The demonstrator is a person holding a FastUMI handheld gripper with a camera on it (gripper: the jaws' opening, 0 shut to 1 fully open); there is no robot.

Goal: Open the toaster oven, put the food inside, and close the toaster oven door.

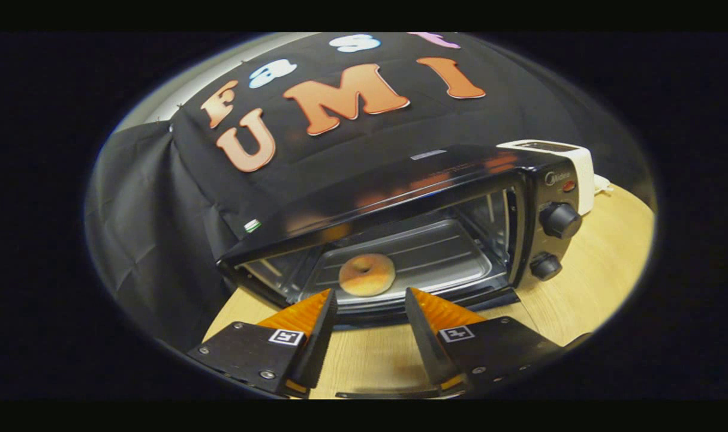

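The black toaster oven (400, 186) stands on the wooden table (604, 270) with its front open, so its metal tray (436, 255) and rack show. A light brown ring-shaped donut (367, 274) lies on the tray near the front of the cavity. The lowered door shows as a dark strip (460, 302) along the oven's bottom edge. My gripper (370, 294) is open just outside the opening, with the donut slightly beyond the gap between the fingertips. Nothing is held between the fingers.
Two black knobs (560, 220) (546, 266) sit on the oven's right-hand panel. A white toaster (571, 162) stands behind the oven on the right. Bare table lies to the right of the oven and under the fingers. Black cloth hangs behind and to the left.
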